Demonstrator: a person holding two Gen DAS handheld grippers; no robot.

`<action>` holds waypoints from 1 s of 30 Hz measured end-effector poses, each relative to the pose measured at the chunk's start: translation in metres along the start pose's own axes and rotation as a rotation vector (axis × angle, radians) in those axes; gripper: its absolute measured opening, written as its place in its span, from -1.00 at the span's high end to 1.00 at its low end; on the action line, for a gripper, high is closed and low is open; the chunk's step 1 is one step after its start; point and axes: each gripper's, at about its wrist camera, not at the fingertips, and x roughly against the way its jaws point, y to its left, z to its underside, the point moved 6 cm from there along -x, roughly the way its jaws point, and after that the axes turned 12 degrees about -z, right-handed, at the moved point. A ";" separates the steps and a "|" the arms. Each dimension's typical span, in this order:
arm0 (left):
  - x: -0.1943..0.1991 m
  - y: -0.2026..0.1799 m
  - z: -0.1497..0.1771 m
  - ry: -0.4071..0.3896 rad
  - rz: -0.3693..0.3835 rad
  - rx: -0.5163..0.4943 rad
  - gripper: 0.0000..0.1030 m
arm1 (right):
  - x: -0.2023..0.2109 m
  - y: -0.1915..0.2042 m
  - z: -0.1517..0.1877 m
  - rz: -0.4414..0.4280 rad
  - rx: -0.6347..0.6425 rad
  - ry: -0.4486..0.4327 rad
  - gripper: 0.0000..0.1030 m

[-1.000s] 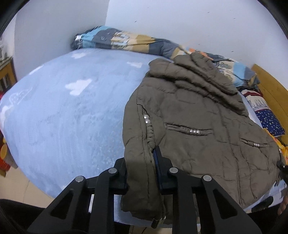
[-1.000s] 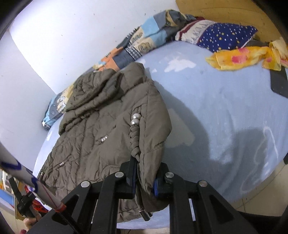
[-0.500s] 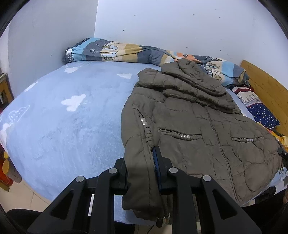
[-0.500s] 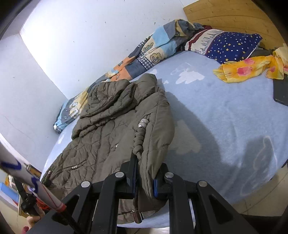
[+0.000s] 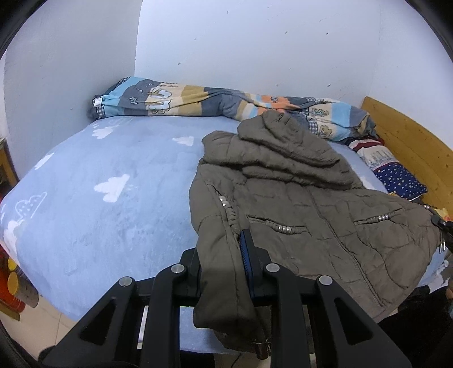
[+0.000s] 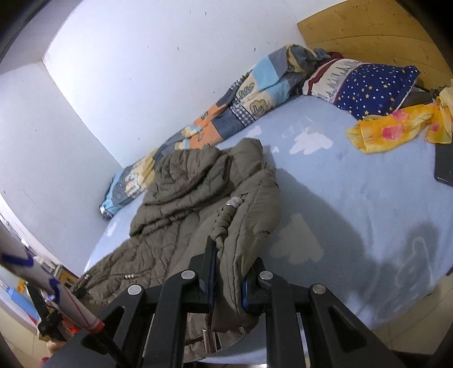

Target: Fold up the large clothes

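An olive-brown quilted jacket (image 5: 305, 198) lies spread on the light blue bed (image 5: 107, 181), hood toward the far wall. My left gripper (image 5: 223, 260) is shut on the jacket's near hem corner at its left side, with the cloth bunched between the pads and hanging below. In the right wrist view the same jacket (image 6: 181, 203) stretches away to the left, and my right gripper (image 6: 229, 277) is shut on its other near hem corner. Both corners are raised off the mattress edge. Metal studs line the pocket openings.
A rolled patchwork quilt (image 5: 203, 99) runs along the far wall. A star-print blue pillow (image 6: 373, 85) and a yellow flowered cloth (image 6: 396, 127) lie by the wooden headboard (image 6: 368, 25). A dark flat object (image 6: 444, 164) rests at the bed's right edge. A person's sleeve (image 6: 31, 266) shows at the left.
Both grippers have risen with the jacket's near hem still clamped, so more of the bed and far wall shows. The jacket's lower edge has lifted off the mattress front.
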 end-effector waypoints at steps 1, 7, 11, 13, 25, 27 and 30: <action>0.001 0.001 -0.004 -0.003 0.005 0.004 0.59 | 0.001 0.000 -0.004 -0.005 0.000 -0.005 0.74; 0.009 0.007 -0.040 -0.048 0.019 0.027 0.59 | 0.003 0.015 -0.038 -0.038 0.017 -0.040 0.74; 0.013 0.006 -0.062 -0.077 0.024 0.029 0.59 | 0.002 0.027 -0.059 -0.053 0.034 -0.058 0.74; 0.013 0.005 -0.071 -0.084 0.026 0.032 0.59 | 0.000 0.031 -0.067 -0.058 0.039 -0.063 0.74; -0.011 0.005 -0.127 -0.077 0.028 0.110 0.58 | -0.037 0.038 -0.125 -0.082 0.009 -0.086 0.74; -0.022 0.002 -0.144 -0.079 0.031 0.120 0.57 | -0.048 0.036 -0.137 -0.079 0.001 -0.087 0.74; -0.041 -0.002 -0.170 -0.077 0.028 0.132 0.56 | -0.068 0.034 -0.155 -0.067 -0.004 -0.086 0.74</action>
